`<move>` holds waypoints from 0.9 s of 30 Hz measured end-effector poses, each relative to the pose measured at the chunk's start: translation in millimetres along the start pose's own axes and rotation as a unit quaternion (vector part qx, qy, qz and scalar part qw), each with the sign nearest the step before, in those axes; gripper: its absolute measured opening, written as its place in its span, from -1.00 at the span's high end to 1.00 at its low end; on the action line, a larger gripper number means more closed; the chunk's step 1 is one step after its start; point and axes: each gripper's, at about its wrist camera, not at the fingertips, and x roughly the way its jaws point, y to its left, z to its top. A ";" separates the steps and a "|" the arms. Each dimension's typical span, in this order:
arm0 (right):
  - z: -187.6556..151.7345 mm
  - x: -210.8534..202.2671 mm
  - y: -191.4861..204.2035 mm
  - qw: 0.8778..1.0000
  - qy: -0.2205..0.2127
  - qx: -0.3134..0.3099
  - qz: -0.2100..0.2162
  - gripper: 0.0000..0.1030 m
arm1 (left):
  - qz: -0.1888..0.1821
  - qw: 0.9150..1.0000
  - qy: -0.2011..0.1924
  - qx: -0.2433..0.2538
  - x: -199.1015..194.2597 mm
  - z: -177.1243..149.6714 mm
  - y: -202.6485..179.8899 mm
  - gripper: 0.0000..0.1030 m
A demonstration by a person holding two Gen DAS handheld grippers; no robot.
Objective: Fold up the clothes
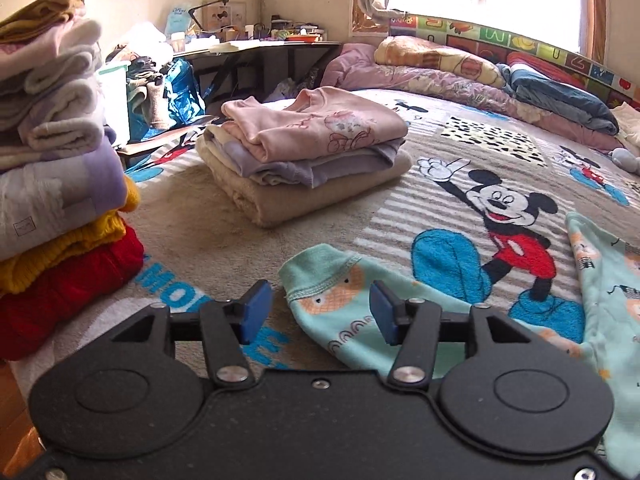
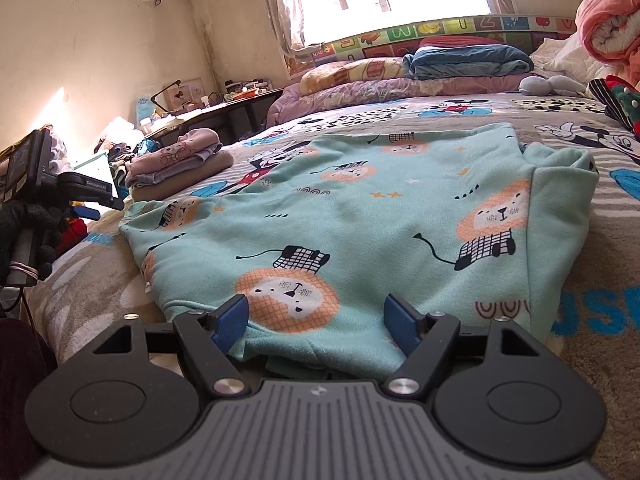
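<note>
A mint-green top with a lion print (image 2: 360, 208) lies spread flat on the Mickey Mouse blanket (image 2: 580, 240). Its right sleeve (image 2: 560, 208) is folded in over the body. My right gripper (image 2: 316, 324) stands open at the near hem, and the cloth lies between its blue pads without being pinched. The top's left sleeve (image 1: 340, 300) lies on the bed under my left gripper (image 1: 320, 312), which is open with its pads clear of the cuff. In the right wrist view the left gripper (image 2: 86, 200) shows at the far left, held by a gloved hand (image 2: 24, 224).
A low pile of folded clothes, pink on top (image 1: 308, 144), sits mid-bed. A tall stack of folded garments (image 1: 52, 160) stands close on the left. Rolled quilts and pillows (image 1: 480, 76) line the window side. A cluttered desk (image 1: 256, 44) stands beyond the bed.
</note>
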 end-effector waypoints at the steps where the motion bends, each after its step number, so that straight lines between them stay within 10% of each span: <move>1: 0.8 -0.7 0.1 1.000 0.001 0.001 0.000 -0.45 | -0.016 1.000 -0.004 -0.007 -8.5 -0.3 -7.3 -0.13; 11: 27.0 -67.9 -31.9 0.990 -0.109 0.093 -0.001 -0.44 | -0.231 0.973 0.017 0.012 -62.7 -35.4 -148.5 -0.22; 19: 3.0 -89.8 -148.7 0.919 -0.167 0.352 -0.061 -0.23 | -0.344 0.931 0.031 0.119 -77.9 -96.4 -232.5 -0.22; 27: 37.2 -37.4 -163.6 0.936 -0.140 0.314 -0.076 -0.24 | -0.430 0.888 0.037 0.156 -85.9 -113.6 -248.3 -0.15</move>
